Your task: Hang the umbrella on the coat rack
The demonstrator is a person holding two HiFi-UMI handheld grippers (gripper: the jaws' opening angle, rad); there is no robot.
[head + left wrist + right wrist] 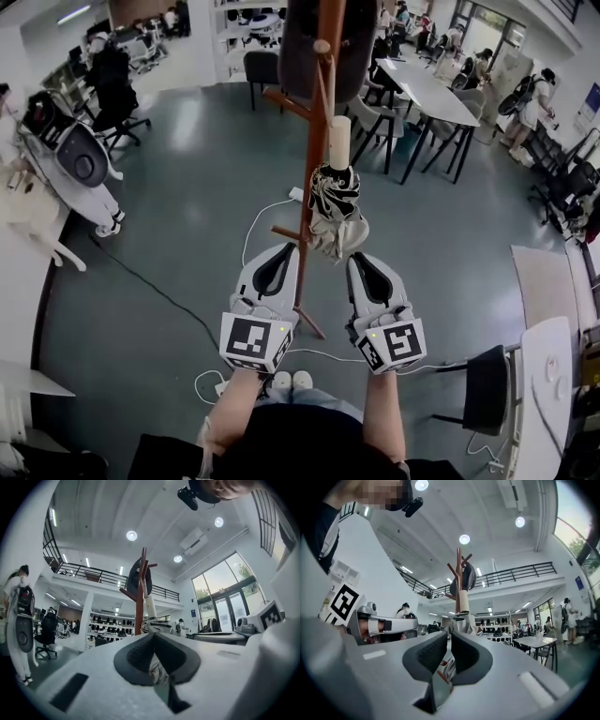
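**Umbrella raised to the rack, not yet hung**

The rack (302, 277) stands straight ahead of both claws, its pole rising between them. A dark garment (302, 52) already hangs at its top, far beyond their tips. The umbrella (336, 202) is folded and stands upright just past the tips of the claws. Most of it sits on the right claw's side of the pole, with its cream handle (339, 141) at the far end, pointing up toward an upper peg (322, 45).

The right claw (359, 261) is clenched on the umbrella's lower folds. In the right gripper view the pads stand a sliver apart, with patterned white cloth (448, 667) pinched between them. The left claw (287, 251) comes at the same bundle from the other side of the pole. In the left gripper view its pads meet at the tip and a pale scrap of cloth (157, 671) shows in the gap just behind, so it looks clamped on the umbrella as well, though less plainly.

As for progress, the carrying and lifting look done, since the umbrella is up against the rack with its handle near the pegs. I see no strap or loop over any peg, and the umbrella appears to be held up only by the claws at its base. What seems left is to hook the handle end onto a peg, let the weight settle, and then release both claws.
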